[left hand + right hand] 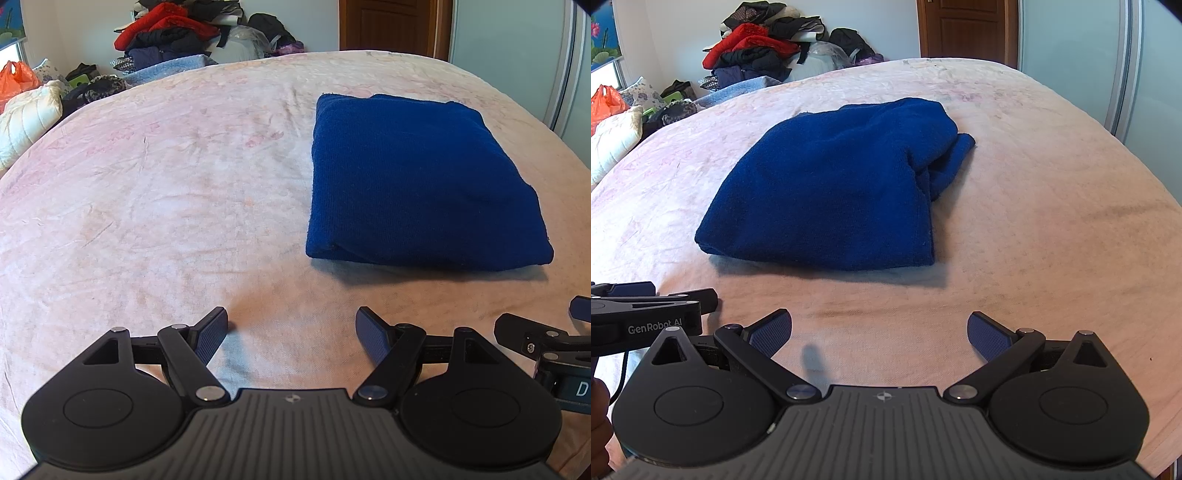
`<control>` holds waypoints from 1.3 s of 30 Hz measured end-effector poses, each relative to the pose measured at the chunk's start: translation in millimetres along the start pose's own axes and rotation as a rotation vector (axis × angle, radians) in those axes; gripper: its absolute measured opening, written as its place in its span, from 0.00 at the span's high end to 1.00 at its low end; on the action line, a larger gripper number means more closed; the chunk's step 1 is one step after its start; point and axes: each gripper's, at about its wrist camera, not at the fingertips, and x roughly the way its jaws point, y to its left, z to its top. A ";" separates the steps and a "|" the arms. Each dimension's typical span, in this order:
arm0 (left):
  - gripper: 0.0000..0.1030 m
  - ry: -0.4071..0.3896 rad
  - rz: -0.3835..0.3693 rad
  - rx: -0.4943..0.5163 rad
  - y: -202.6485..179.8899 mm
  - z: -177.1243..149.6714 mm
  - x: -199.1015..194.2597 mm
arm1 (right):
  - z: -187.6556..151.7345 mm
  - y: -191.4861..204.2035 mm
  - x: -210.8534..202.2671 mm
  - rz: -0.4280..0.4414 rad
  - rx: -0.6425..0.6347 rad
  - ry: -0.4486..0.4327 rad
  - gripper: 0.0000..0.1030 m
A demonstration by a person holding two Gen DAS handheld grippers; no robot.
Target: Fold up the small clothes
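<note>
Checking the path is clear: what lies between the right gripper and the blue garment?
Only bare pink bedspread between the right gripper and the folded blue garment, seen in the right wrist view.

Bed (155, 192) covered in pale pink, faintly patterned, slightly wrinkled blanket. Folded blue garment (417, 181) lay flat on it, roughly rectangular, loose bunched layers along one side. Heap of clothes (177, 33) sat at far edge.
</note>
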 end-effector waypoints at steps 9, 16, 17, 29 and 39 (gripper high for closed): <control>0.26 0.000 0.001 0.000 0.1 0.0 0.0 | 0.3 -1.9 0.9 0.005 0.000 0.005 0.01; 0.26 0.001 0.002 -0.007 1.4 -0.4 0.0 | 0.0 -2.0 0.4 0.007 -0.002 0.005 0.01; 0.26 0.001 0.003 -0.007 1.7 -0.6 -0.1 | 0.0 -1.9 0.4 0.007 -0.001 0.006 0.01; 0.26 0.001 0.003 -0.007 1.7 -0.6 -0.1 | -0.7 -1.5 0.9 0.008 -0.002 0.007 0.01; 0.26 0.001 0.003 -0.010 2.5 -1.4 -0.1 | -2.1 -0.8 1.5 0.008 -0.001 0.005 0.01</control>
